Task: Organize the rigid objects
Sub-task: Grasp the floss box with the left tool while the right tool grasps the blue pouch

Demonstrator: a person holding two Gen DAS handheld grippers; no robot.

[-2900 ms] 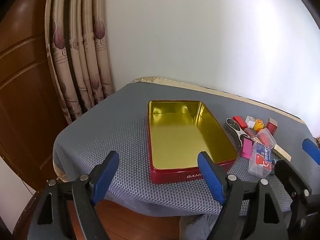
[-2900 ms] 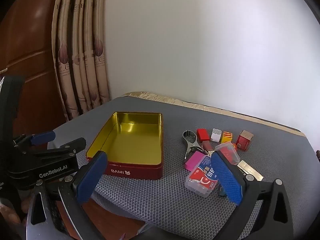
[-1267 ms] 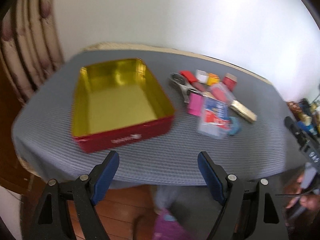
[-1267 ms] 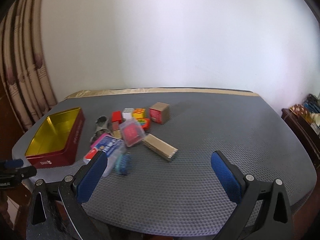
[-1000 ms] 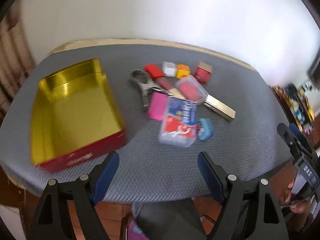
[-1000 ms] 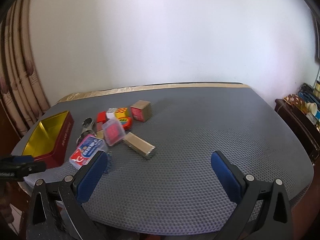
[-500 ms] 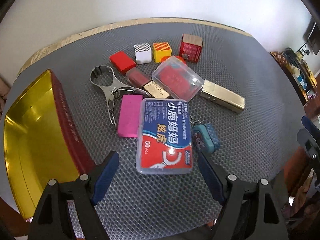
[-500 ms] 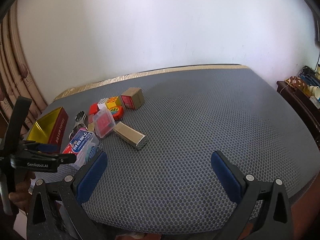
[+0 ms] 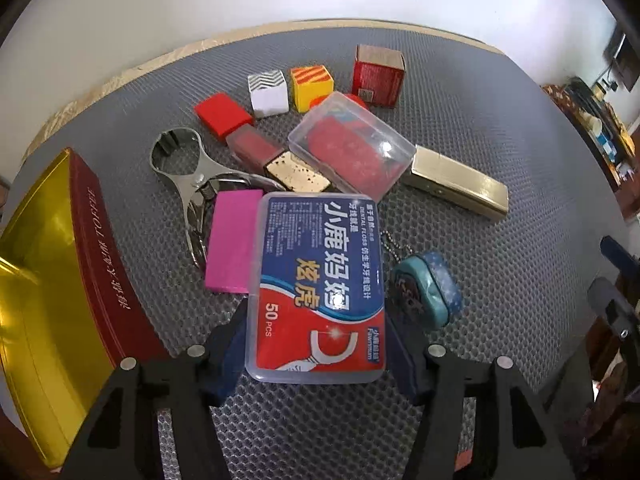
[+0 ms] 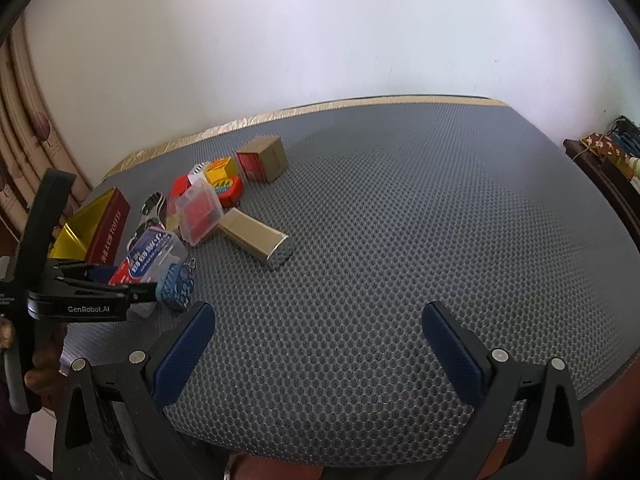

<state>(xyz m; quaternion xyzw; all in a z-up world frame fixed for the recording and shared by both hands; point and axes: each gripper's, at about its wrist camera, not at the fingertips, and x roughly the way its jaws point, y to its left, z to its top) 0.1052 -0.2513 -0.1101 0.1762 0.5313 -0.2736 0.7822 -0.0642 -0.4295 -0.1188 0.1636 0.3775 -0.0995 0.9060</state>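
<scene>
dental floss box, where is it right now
In the left wrist view the dental floss box lies low in the centre on the grey mat, between the left gripper's fingers, with the pink block left and the teal tin right.

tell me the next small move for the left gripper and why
Probably finish closing on the dental floss box, then lift it toward the gold tin. The left gripper straddles the box's near end and its jaws have just been closing, a blue finger at each long side. The box overlaps the pink block, so lift straight up. The right gripper is open over bare mat.
</scene>
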